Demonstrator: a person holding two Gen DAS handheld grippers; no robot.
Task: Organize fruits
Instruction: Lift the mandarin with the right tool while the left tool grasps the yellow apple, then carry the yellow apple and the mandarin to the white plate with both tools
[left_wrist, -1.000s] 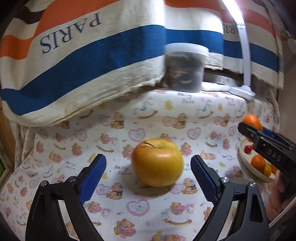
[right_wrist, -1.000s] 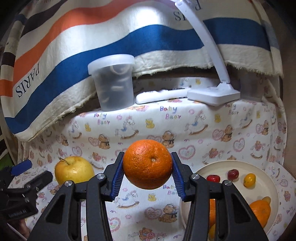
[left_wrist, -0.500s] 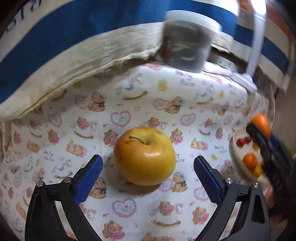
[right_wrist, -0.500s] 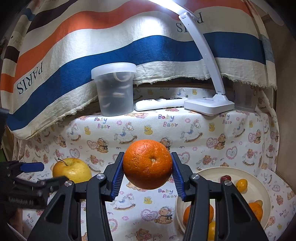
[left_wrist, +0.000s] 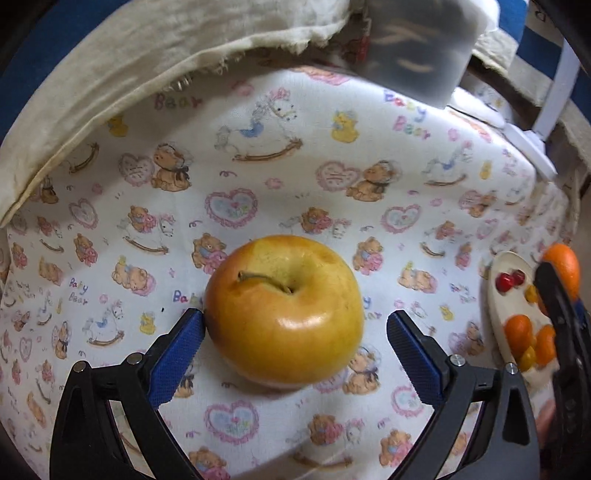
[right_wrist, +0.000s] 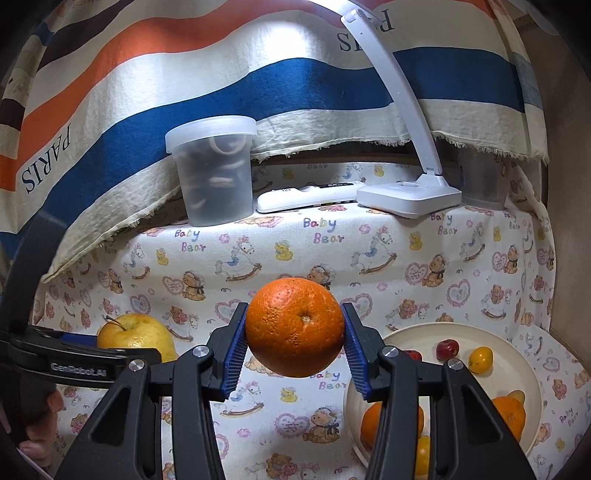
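A yellow apple (left_wrist: 284, 317) sits on the bear-print cloth between the fingers of my left gripper (left_wrist: 295, 328). The left pad touches its side, the right pad stands a little off, so the gripper is open. The apple also shows at the left of the right wrist view (right_wrist: 136, 334), behind the left gripper's arm. My right gripper (right_wrist: 295, 338) is shut on a large orange (right_wrist: 294, 326) and holds it above the cloth, left of the cream plate (right_wrist: 413, 332). The plate holds oranges and small red and yellow fruits and shows too in the left wrist view (left_wrist: 508, 266).
At the back stand a lidded plastic tub (right_wrist: 214, 173), a white remote (right_wrist: 306, 194), a white desk lamp (right_wrist: 410, 195) and a clear cup (right_wrist: 480, 184). A striped PARIS cloth (right_wrist: 147, 74) hangs behind.
My left gripper has moved forward and down until the apple lies between its fingers. My right gripper still holds the orange and has drawn back and up a little.
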